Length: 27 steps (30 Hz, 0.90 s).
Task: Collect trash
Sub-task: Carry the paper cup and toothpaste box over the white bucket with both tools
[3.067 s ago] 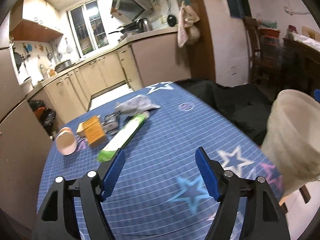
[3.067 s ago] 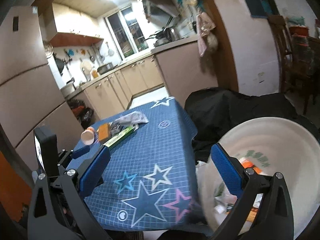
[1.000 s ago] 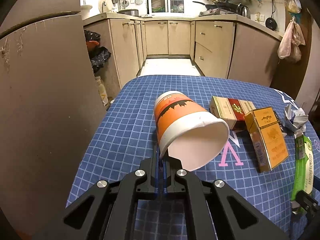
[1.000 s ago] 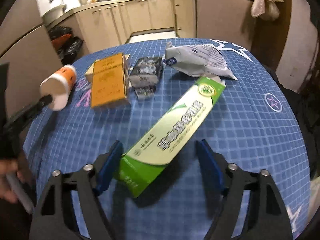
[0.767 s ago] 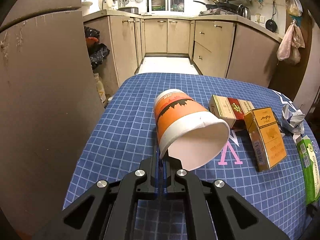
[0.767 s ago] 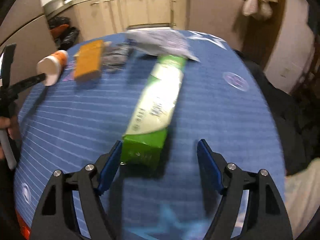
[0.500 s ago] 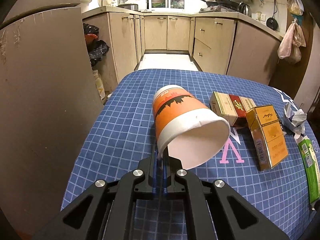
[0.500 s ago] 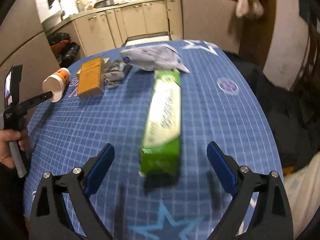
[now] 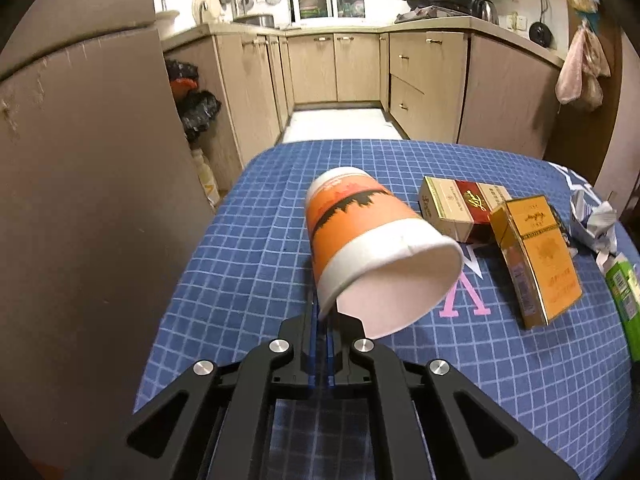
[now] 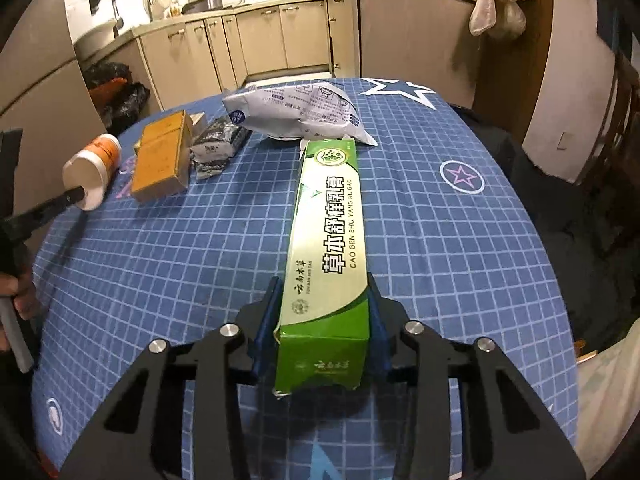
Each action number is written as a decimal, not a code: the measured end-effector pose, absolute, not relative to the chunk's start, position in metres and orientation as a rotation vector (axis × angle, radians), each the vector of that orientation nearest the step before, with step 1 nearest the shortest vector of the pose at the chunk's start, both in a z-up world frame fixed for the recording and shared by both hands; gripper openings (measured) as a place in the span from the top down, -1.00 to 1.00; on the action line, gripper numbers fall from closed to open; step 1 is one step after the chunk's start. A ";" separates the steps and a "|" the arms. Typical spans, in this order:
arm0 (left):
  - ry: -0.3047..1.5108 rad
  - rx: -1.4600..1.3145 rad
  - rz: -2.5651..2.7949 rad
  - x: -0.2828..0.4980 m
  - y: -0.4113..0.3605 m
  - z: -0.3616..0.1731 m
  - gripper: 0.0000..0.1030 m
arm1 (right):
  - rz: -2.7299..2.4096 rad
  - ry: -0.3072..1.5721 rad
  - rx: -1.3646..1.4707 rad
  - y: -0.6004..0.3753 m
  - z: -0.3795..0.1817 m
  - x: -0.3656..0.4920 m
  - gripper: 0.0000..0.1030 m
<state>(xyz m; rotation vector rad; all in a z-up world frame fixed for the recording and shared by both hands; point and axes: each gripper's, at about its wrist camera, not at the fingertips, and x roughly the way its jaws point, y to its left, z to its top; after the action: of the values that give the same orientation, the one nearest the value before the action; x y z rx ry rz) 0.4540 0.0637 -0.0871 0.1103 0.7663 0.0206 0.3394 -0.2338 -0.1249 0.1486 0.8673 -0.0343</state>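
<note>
Now my left gripper (image 9: 323, 322) is pinched tight on the rim of the orange-and-white paper cup (image 9: 372, 252), which tilts up ahead of it, mouth turned back toward my camera, its base lifted off the blue checked star-print cloth on the bench (image 9: 248, 248). Just right of the cup lie a gold-and-red flat cardboard pack (image 9: 460, 208) and an orange-yellow cardboard pack (image 9: 534, 264); further right sits a crumpled silver foil wrapper (image 9: 592, 224).

My right gripper (image 10: 324, 320) has just been closing and its blue pads press both sides of the near end of the long green-and-white cardboard toothpaste box (image 10: 328, 236), which stretches straight ahead over the cloth. Beyond its far end lies a grey-white plastic pouch (image 10: 296, 116). Ahead to the left are a small dark foil packet (image 10: 214, 148), the orange-yellow pack and, furthest left, the cup in my other gripper. A hand (image 10: 20, 292) shows at the left edge.
</note>
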 end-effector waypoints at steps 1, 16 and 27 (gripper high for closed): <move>0.760 0.118 0.033 0.449 0.063 -0.086 0.91 | -0.026 0.864 0.155 -0.234 -0.125 0.337 0.29; 0.633 0.179 0.144 0.345 0.050 -0.044 0.91 | 0.080 0.803 0.156 -0.222 -0.102 0.275 0.31; 0.589 0.216 0.119 0.287 0.021 -0.029 0.91 | 0.118 0.767 0.190 -0.224 -0.089 0.232 0.31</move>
<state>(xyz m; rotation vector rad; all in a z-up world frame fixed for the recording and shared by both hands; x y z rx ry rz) 0.2875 0.0209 -0.0289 0.2159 0.5890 0.1189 0.2318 -0.2236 -0.0891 0.1903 0.7668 0.1184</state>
